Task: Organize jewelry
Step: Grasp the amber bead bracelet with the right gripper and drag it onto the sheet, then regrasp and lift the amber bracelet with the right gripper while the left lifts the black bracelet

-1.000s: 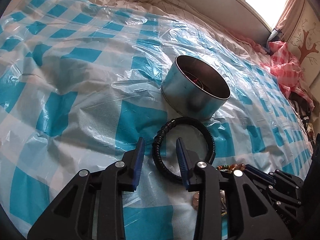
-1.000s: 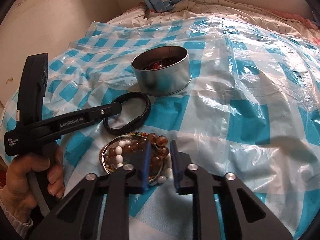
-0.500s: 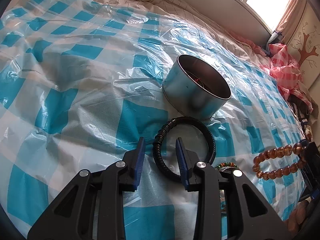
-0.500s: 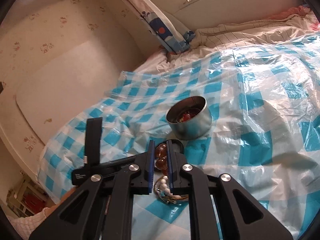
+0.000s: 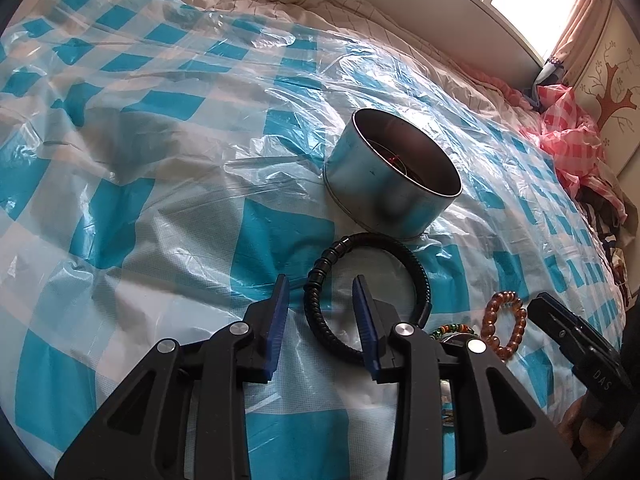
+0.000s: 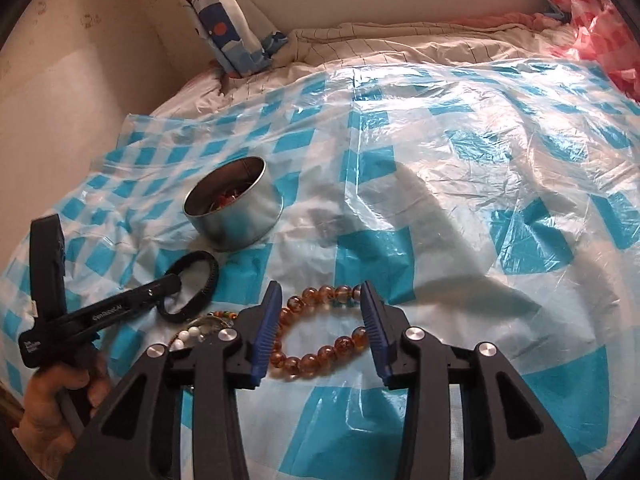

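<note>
The right gripper (image 6: 320, 320) is held with its jaws spread wide, and nothing is clamped between them. The amber bead bracelet (image 6: 320, 330) is laid flat on the blue-and-white checked plastic sheet (image 6: 460, 200), and it is framed by the 2 blue-padded fingers (image 6: 266, 324); whether the pads are touching the beads cannot be told from the right wrist view. In the left wrist view the same bracelet (image 5: 505, 324) is seen just beside the right gripper's tip (image 5: 560, 320).

The left gripper (image 5: 320, 312) is also held with its jaws parted, and nothing is gripped. The ribbed section of the black bracelet (image 5: 366, 292) is placed between its 2 fingers, with a gap seen on each side. In the right wrist view the left gripper's tip (image 6: 168, 282) is seen at the near edge of this black loop (image 6: 192, 286).

Just beyond the black bracelet, the round metal tin (image 5: 392, 180) is set open on the sheet, and red items are seen inside it (image 6: 232, 204). The bracelet's far edge is close to the tin's base.

Between the 2 bracelets a small cluster is found: a strand of green and orange beads (image 5: 452, 328) and some white beads (image 6: 188, 336), partly hidden by the gripper bodies.

The sheet is spread over a bed, and red checked plastic (image 5: 568, 136) is bunched at its far side.
</note>
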### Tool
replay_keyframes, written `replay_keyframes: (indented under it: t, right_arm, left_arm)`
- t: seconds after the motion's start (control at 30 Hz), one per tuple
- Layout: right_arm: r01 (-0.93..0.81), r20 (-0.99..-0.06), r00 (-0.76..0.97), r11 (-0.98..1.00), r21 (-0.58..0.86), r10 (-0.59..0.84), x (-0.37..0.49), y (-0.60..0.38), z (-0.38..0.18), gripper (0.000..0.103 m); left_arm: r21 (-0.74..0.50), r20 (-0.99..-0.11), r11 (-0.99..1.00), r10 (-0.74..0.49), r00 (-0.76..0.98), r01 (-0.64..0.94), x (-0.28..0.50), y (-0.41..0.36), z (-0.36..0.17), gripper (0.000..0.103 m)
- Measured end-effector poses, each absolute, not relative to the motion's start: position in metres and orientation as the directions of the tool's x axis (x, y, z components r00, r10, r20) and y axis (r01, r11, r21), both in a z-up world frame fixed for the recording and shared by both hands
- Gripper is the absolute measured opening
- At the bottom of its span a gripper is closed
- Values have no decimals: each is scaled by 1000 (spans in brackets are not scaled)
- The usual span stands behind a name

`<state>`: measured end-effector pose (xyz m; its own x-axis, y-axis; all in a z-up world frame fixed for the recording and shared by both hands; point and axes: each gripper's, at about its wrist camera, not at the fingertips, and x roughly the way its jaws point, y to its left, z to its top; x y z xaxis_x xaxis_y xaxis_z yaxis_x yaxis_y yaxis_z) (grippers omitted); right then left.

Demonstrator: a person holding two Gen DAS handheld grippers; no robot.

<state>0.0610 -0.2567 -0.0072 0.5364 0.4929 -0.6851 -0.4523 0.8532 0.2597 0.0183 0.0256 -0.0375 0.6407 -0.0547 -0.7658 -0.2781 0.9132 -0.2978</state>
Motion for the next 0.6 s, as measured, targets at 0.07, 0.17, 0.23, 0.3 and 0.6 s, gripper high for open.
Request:
replay_keyframes:
  t: [0.07,0.17,0.23,0.3,0.6]
  right_arm:
    - [-462,-708,540,863,204,456,59,-250,-12,48]
    - [-451,-740,550,884,126,386,60,-245,-19,56]
    - [-450,-759,542,888,100,361,62,-242,-24,56]
    - [-448,-775,530,890,87,343,63,-240,-29,56]
    - [-488,-777,507,867,99,374,59,-238,-30,12]
  left_arm:
    - [-287,-767,917,-48,640,-276,19,23,-38,32]
    - [-268,-769,925,-38,638,-268,19,19,-37,35]
    - [-256,-770,930,-31,637,-265,19,17,-37,36]
    - [-244,-771,934,-22,636,-263,20,16,-36,36]
    - [-185,-775,955,2,632,-230,21,5,-33,12]
